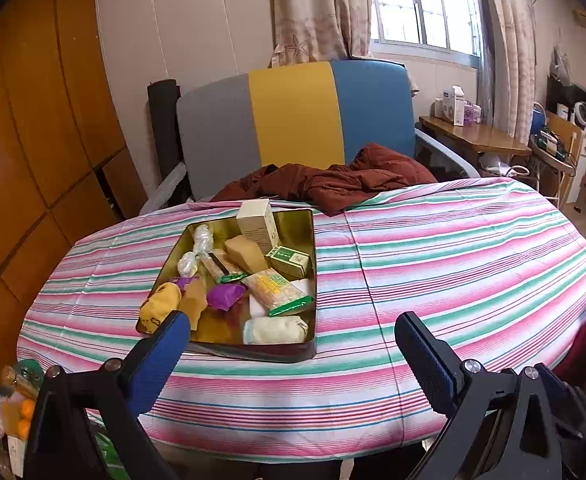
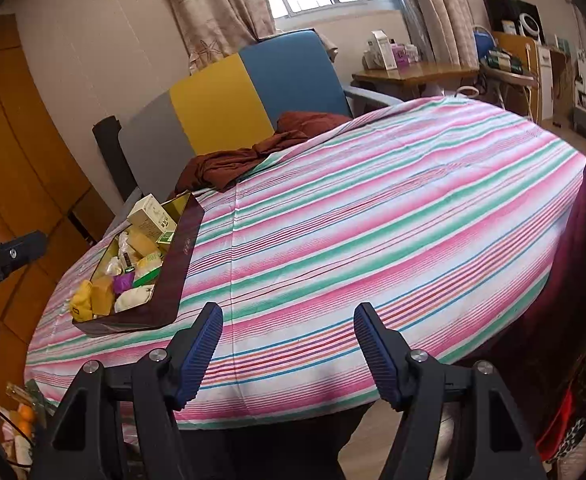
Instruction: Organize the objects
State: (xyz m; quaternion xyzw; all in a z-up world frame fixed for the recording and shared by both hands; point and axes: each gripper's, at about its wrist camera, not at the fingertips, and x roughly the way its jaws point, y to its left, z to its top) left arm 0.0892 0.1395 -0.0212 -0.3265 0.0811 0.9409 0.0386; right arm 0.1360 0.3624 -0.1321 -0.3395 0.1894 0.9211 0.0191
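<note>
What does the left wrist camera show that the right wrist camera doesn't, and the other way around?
Only the left wrist view looks down into the tin, so the green box and the purple wrapper can be told apart. Only the right wrist view shows the tin's dark outer wall, the left gripper's body at the frame edge, and the open right gripper. Both show the striped tablecloth, the brown garment and the tricolour chair; the left gripper is open too.

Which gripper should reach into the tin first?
Left. The left gripper hangs open right at the tin, one finger over its near corner. The right gripper is open over bare striped cloth, beside the tin.
</note>
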